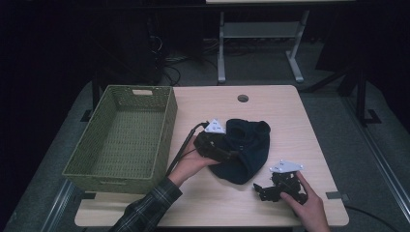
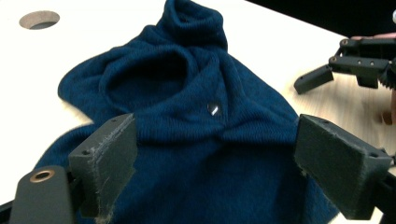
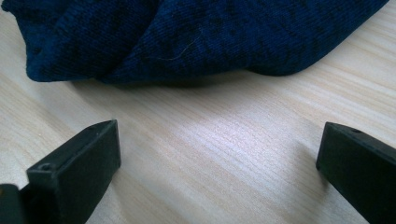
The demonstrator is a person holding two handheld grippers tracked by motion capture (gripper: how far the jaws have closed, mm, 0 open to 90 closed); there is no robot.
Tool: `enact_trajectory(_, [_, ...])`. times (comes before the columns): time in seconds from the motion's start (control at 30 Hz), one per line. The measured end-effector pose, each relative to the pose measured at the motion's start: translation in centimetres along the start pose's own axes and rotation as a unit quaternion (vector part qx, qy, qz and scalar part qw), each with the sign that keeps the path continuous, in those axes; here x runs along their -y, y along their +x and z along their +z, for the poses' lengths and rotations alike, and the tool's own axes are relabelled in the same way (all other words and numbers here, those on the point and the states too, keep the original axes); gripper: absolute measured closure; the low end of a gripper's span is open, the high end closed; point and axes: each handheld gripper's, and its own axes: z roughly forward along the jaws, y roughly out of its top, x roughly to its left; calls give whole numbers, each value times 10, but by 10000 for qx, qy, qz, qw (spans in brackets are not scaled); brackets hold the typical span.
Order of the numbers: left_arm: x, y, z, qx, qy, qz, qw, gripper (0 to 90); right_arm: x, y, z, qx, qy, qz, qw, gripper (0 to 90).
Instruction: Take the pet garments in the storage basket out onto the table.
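A dark blue knitted garment point(image 1: 244, 150) lies crumpled in the middle of the light wooden table point(image 1: 280, 111). My left gripper point(image 1: 231, 155) rests over the garment's left edge, jaws wide open, with the blue knit point(image 2: 196, 121) spread between and beyond them. A small shiny stud point(image 2: 213, 109) sits on the fabric. My right gripper point(image 1: 261, 191) hovers low over bare table near the front right, open, a short way from the garment's near edge point(image 3: 187, 42). The right gripper point(image 2: 322, 74) also appears at the upper right of the left gripper view.
A green woven basket point(image 1: 165, 130) stands on the table's left side, with nothing in it. A round cable hole point(image 1: 242, 98) is near the far edge. A white desk frame point(image 1: 261, 38) stands on the floor beyond the table.
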Motion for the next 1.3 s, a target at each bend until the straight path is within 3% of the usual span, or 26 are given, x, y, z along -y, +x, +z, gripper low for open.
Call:
enact_trajectory(0.2, [9,-7,-8,-8,16,-8,10000,132,0,0,0,1,3,7,10000,0])
enact_trajectory(0.87, [58,-30,-25,-378,283,-49,9989,135,0,0,0,-6,3,1,10000,0])
enact_trajectory(1.3, [94,-38,-28,-570,774,-197,9952,129,0,0,0,-10,11,5,10000,0])
